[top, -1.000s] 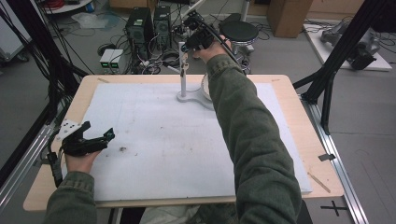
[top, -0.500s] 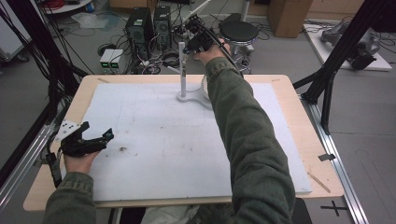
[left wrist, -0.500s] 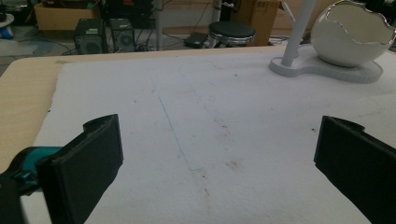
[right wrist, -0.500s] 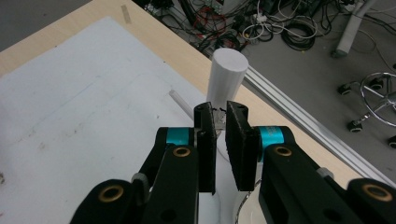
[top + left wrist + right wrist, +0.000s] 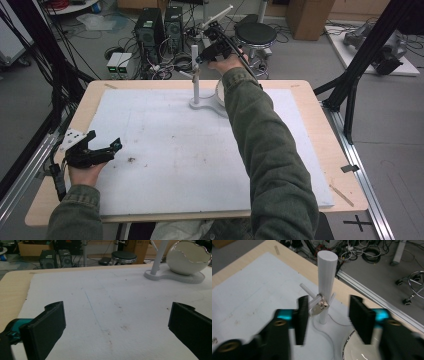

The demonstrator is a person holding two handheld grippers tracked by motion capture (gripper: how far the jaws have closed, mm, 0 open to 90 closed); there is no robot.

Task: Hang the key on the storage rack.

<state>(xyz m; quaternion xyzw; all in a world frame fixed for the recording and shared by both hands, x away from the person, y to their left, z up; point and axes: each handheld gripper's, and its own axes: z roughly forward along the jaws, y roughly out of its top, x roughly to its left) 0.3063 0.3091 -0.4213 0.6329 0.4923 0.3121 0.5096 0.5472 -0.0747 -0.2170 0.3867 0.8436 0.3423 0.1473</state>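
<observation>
Right gripper view: right gripper [image 5: 327, 320] fingers apart above white post [image 5: 326, 277] w/ padlock [image 5: 320, 308]; left gripper [image 5: 95, 150] fingers apart.

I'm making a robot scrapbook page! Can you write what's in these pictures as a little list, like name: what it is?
table: wooden top under a white mat
stand: white post with thin pegs on a flat base
hanging thing: small metal padlock on a peg
bowl: white, shiny-rimmed bowl on the base
left gripper: open, low at the mat's near left edge
right gripper: open, above the stand, jaws either side of the padlock
</observation>
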